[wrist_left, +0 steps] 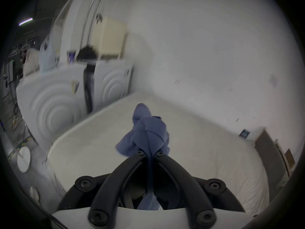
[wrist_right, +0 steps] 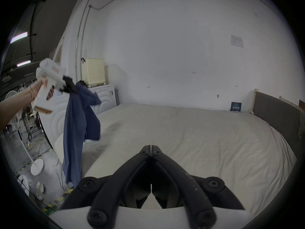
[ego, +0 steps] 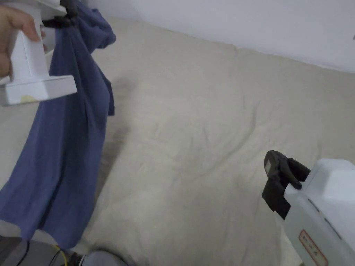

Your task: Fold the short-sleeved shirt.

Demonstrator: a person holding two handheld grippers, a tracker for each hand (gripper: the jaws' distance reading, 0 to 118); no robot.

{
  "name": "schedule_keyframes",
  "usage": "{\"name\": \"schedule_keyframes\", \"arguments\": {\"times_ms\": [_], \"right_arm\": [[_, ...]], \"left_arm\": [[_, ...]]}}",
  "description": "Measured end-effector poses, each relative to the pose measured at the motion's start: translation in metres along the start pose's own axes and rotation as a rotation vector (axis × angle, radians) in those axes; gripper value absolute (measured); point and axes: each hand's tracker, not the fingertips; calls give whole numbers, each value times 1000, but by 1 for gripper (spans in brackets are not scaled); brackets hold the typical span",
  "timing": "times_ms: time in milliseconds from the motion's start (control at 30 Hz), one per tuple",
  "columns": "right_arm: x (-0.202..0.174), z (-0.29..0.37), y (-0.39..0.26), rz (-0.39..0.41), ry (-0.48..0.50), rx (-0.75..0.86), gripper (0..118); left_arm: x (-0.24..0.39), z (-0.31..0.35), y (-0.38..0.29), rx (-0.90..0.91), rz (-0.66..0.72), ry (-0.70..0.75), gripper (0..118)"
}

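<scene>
Step in hand: the shirt (ego: 66,138) is lifted clear for spreading; no fold has been made. The blue short-sleeved garment hangs bunched from the left gripper (ego: 60,15), held high at the left edge of the bed (ego: 215,131), its lower hem dangling past the mattress edge toward the floor.

Left gripper: jaws pressed together with a pinch of blue cloth between them, confirmed in the left gripper view, where fabric (wrist_left: 148,133) bunches just beyond the jaw tips and a strip runs down between them. Which part of the shirt is pinched cannot be told; it looks near a shoulder or collar.

Right gripper (ego: 277,183): jaws closed on each other and holding nothing, as the right gripper view (wrist_right: 151,150) shows. It sits low at the right, over the bed and well apart from the shirt.

Pose: the left hand (ego: 10,38) grips the white handle with the arm raised and extended outward; the right gripper view shows this arm (wrist_right: 14,107) reaching up from the left, shirt (wrist_right: 79,125) draped beneath it.

Judgement: the next move calls for the right gripper to part its jaws, cross to the hanging cloth and take a second corner or shoulder, so the shirt can be stretched and laid flat on the bed. The risk is seizing several layers of the bunched cloth.
</scene>
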Motion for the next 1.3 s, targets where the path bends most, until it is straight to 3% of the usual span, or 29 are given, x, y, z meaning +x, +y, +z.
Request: {"name": "schedule_keyframes", "arguments": {"times_ms": [133, 333, 600, 800, 867, 900, 1133, 1233, 1300], "right_arm": [[16, 28, 4, 4, -57, 58, 1], [48, 59, 11, -6, -159, 127, 1], [90, 83, 21, -18, -290, 187, 1], [100, 85, 23, -31, -364, 195, 1], [46, 167, 4, -42, -382, 188, 1], [42, 172, 2, -49, -388, 183, 1], [56, 172, -10, -84, -410, 134, 1], [61, 165, -15, -85, -407, 99, 1], [68, 160, -21, -78, -402, 79, 1]], "left_arm": [[66, 68, 54, 201, -22, -128, 7], [164, 137, 95, 345, -43, -315, 7], [244, 124, 84, 316, -98, -459, 7], [280, 70, -10, 90, -188, -498, 7], [288, 38, -64, -18, -236, -468, 7], [290, 25, -89, -69, -260, -455, 7], [266, -39, -296, -495, -351, -316, 7], [247, -61, -361, -697, -301, -254, 7], [237, -64, -380, -738, -271, -256, 12]]}}
